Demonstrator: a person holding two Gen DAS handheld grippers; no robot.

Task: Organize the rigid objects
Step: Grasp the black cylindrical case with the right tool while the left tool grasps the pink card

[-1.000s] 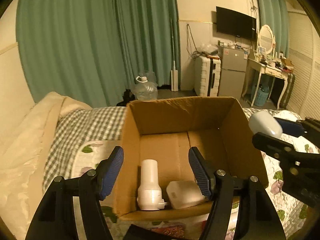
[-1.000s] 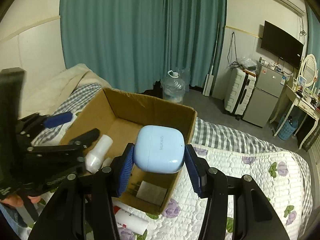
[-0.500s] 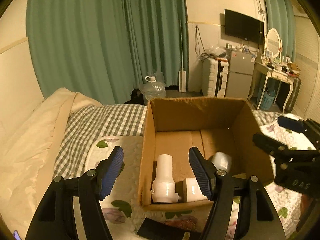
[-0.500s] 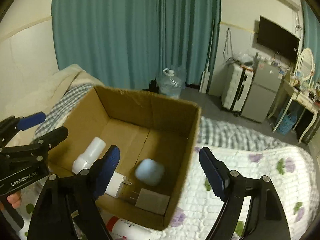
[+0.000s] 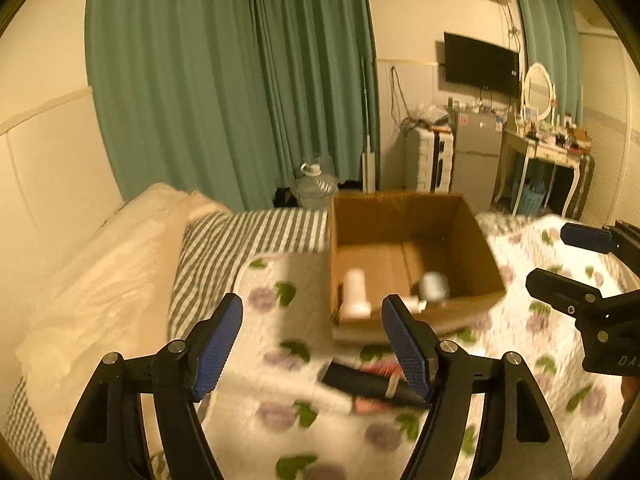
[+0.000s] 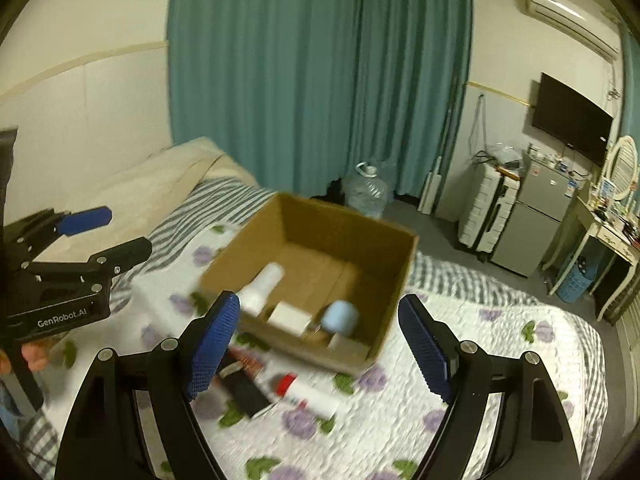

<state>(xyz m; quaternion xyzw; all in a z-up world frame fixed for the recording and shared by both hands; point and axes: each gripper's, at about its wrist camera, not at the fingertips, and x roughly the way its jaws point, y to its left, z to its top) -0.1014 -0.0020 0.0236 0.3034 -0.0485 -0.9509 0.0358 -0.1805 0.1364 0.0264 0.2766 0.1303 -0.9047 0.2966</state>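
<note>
An open cardboard box (image 5: 472, 240) (image 6: 352, 232) stands on the floral quilt. Inside lie a white bottle (image 5: 355, 292) (image 6: 262, 284), a white block (image 6: 290, 316) and a pale blue earbud case (image 5: 434, 286) (image 6: 340, 317). In front of the box on the quilt lie a black flat object (image 5: 360, 384) (image 6: 246, 394) and a white tube with a red cap (image 6: 310, 396). My left gripper (image 5: 312, 344) is open and empty, back from the box. My right gripper (image 6: 320, 348) is open and empty above the box's near side; it also shows in the left wrist view (image 5: 576, 264).
A cream pillow (image 5: 100, 280) and a striped sheet (image 5: 248, 232) lie left of the box. Green curtains (image 5: 224, 80), a water jug (image 5: 314, 188), a suitcase (image 5: 430, 160), a small fridge (image 5: 476, 160) and a dressing table (image 5: 548, 160) stand beyond the bed.
My right gripper opened and let the blue earbud case fall into the box. Both grippers have since pulled back and up from the box.
</note>
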